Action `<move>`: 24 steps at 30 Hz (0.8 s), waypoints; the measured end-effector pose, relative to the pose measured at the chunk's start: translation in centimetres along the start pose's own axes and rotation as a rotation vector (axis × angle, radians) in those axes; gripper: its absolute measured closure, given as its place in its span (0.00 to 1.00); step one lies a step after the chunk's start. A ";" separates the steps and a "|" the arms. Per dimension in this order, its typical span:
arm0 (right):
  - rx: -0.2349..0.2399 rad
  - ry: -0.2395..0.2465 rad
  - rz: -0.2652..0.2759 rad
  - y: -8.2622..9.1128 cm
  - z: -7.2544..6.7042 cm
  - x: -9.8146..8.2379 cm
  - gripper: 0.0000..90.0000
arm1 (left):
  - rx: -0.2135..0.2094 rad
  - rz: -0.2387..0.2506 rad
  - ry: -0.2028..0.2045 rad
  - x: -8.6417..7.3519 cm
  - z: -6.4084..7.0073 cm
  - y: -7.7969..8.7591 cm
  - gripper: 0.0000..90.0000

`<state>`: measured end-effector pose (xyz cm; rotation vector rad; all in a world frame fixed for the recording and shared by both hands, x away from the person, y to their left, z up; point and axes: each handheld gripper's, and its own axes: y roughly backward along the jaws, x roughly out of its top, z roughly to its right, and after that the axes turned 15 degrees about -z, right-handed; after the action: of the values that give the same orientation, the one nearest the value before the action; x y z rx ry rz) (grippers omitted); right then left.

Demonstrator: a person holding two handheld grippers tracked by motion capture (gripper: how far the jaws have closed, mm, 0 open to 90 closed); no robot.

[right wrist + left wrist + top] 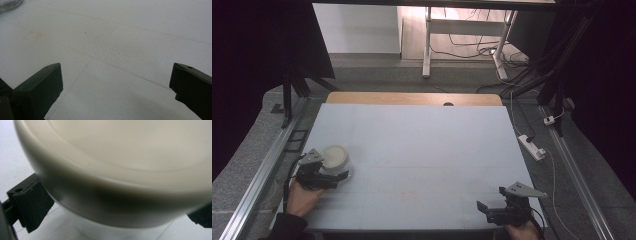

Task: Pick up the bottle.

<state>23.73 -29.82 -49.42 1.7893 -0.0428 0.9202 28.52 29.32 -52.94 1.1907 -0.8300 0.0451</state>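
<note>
Cream round plastic lid [335, 157] on its clear container sits near the table's [422, 150] left front edge, and the left gripper [343, 175] has its jaws clamped around it. Grasp looks made; lifting or twisting remains. Right gripper [116, 85] waits spread wide, empty, at the front right.

No text, label, brand, number or sign can be read anywhere: the cream lid [125, 170] of the container is plain, the pale worktop [412, 140] bears only faint lines and smudges, and the black gripper parts carry no legible marking.
</note>
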 end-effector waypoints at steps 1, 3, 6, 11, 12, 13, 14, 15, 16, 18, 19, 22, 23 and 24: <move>0.000 0.001 -0.001 0.0 0.0 0.0 0.00 | 0.005 -0.006 -0.001 0.0 0.0 -0.1 0.00; -0.001 0.002 0.001 0.0 0.0 0.0 0.00 | 0.019 -0.009 -0.001 0.0 0.0 -0.1 0.00; 0.000 0.001 0.002 0.0 0.0 0.0 0.00 | 0.021 -0.001 0.003 -0.2 -0.2 0.0 0.00; 0.001 0.004 0.001 0.0 0.0 0.0 0.00 | 0.039 0.002 -0.020 -0.1 0.1 -0.1 0.03; 0.002 0.003 0.001 0.0 0.0 0.0 0.00 | 0.044 0.004 -0.028 0.0 0.1 -0.1 0.04; 0.001 0.003 0.001 0.0 0.0 0.0 0.00 | 0.051 0.006 -0.033 0.0 0.2 -0.1 0.05; 0.001 0.003 0.001 0.0 0.0 0.0 0.00 | 0.050 0.008 -0.039 0.0 0.2 -0.1 0.06; 0.001 0.003 0.001 0.0 0.0 0.0 0.00 | 0.052 0.009 -0.044 0.0 0.3 0.0 0.07; 0.001 0.002 0.001 0.0 0.0 0.0 0.00 | 0.055 0.010 -0.046 0.0 0.3 0.0 0.08; 0.001 0.001 0.001 0.0 0.0 0.0 0.00 | 0.054 0.013 -0.051 -0.1 0.2 -0.1 0.08; 0.001 0.001 0.001 0.0 0.0 0.0 0.00 | 0.053 0.013 -0.052 -0.1 0.2 -0.1 0.08; 0.002 0.001 0.002 0.0 0.0 0.0 0.00 | 0.057 0.008 -0.049 0.0 0.3 0.0 0.08; 0.002 0.001 0.002 0.0 0.0 0.0 0.00 | 0.058 0.007 -0.048 0.0 0.3 0.0 0.08; 0.002 0.002 0.002 0.0 0.0 0.0 0.00 | 0.060 0.007 -0.046 0.0 0.3 0.0 0.08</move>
<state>23.73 -29.84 -49.41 1.7905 -0.0423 0.9232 28.32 29.04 -52.90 1.2492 -0.8781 0.0488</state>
